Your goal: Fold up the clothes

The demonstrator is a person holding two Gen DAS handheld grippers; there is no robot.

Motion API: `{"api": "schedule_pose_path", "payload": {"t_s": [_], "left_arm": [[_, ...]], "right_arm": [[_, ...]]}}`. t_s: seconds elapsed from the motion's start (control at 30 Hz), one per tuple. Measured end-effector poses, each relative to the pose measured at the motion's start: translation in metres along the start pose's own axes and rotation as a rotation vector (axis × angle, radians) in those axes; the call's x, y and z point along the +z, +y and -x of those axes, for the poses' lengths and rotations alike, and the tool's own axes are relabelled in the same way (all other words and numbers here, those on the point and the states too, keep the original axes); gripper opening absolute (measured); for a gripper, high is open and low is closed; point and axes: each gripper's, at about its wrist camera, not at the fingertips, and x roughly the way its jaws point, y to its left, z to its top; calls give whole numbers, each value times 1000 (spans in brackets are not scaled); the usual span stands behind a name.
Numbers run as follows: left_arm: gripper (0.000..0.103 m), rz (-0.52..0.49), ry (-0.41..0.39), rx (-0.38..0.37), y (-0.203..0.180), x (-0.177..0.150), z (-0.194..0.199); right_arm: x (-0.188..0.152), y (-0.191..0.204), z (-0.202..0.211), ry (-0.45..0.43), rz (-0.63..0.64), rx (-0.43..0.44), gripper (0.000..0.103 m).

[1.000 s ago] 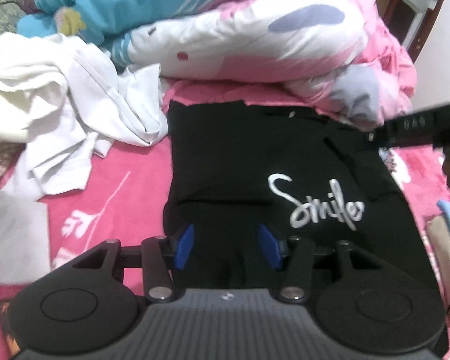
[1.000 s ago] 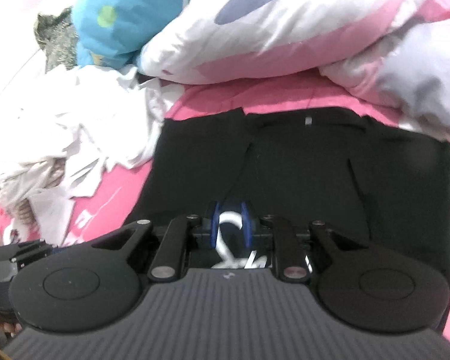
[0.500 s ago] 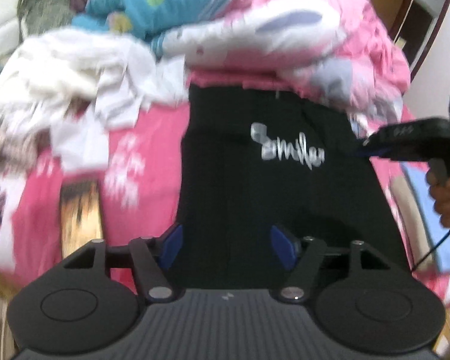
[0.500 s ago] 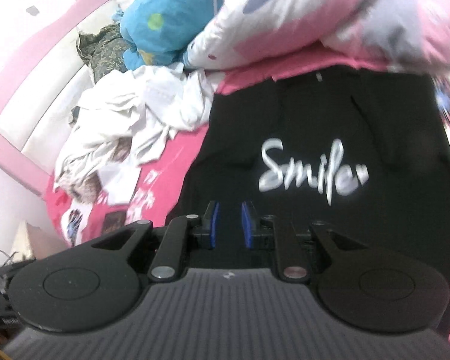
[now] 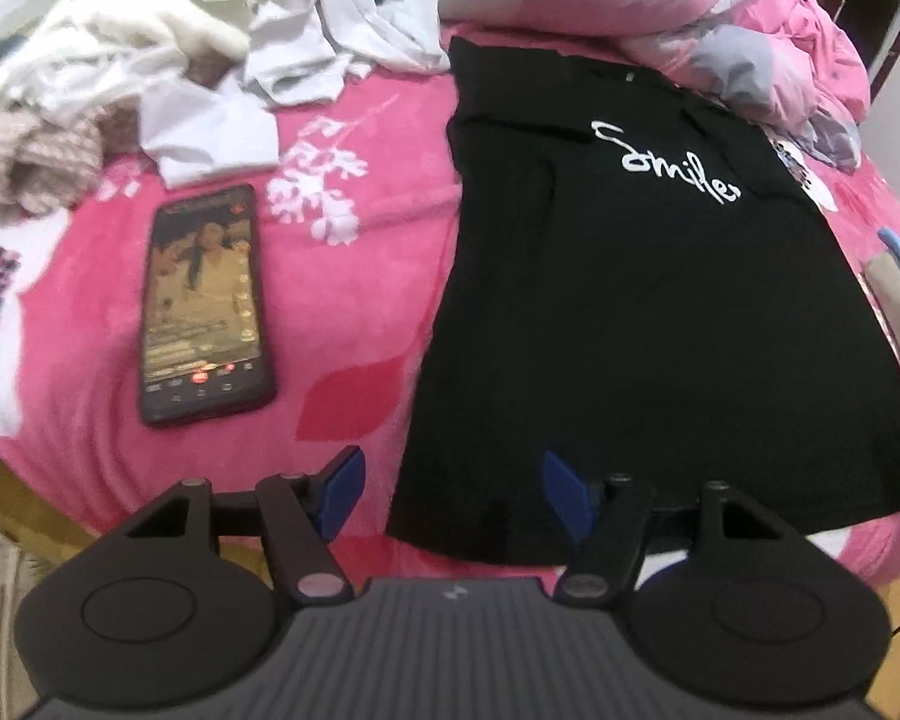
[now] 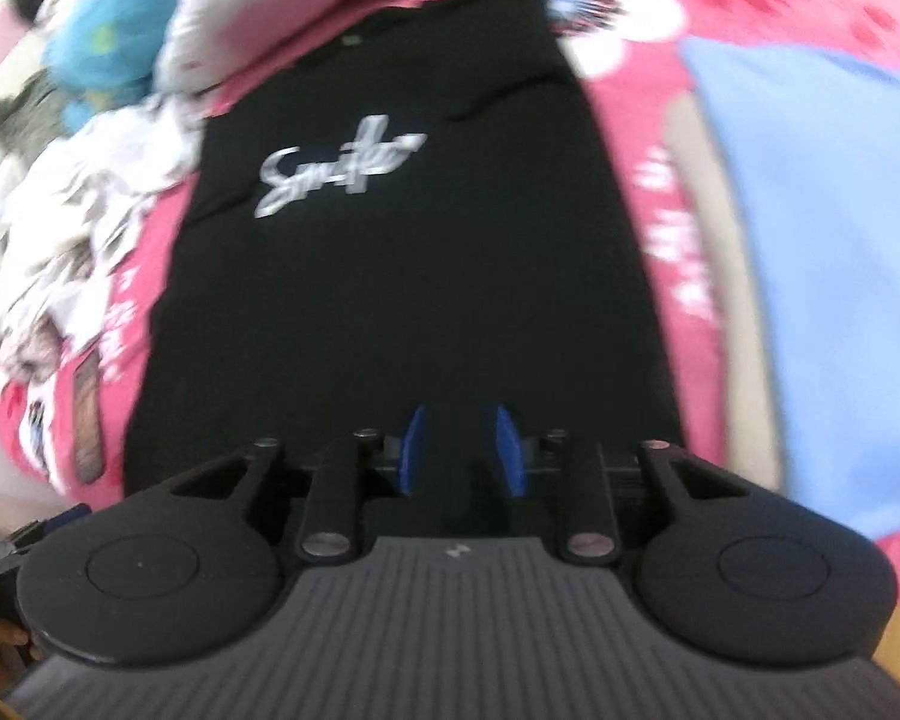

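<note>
Left wrist view had one black T-shirt lying flat on the pink bed, sides apparently folded in already. Left claw was open over its bottom-left hem corner, nothing gripped. Right claw had just been opening, empty above the hem. Next, I'd guess: pinch both corners, fold upward. One phone beside it.

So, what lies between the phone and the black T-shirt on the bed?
Only bare pink blanket with a white floral print lies between the phone and the black T-shirt. The left wrist view shows this; they are apart.
</note>
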Motion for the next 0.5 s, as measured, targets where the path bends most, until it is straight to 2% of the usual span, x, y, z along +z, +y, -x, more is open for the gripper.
{"api": "schedule_pose_path", "payload": {"t_s": [0.07,0.13,0.3,0.37,0.4,0.5], "left_arm": [[58,15,14,-34,6,-2,-8],[57,6,22,-65,9,-2,-13],[43,-22,64,-117,7,-8,-23],[42,-30,81,-116,7,-10,-27],[42,-37,86,-118,7,-10,-28],[43,-41,101,-128,8,-9,-32]], "right_arm": [[3,-15,-7,5,-35,-1,28],[4,-24,-11,-12,-36,-9,29],[5,-46,-23,-31,-77,-32,31],[-1,-57,-30,-10,-103,-38,30],[-6,-61,-32,3,-112,-14,30],[-23,-62,-39,101,-123,4,31]]}}
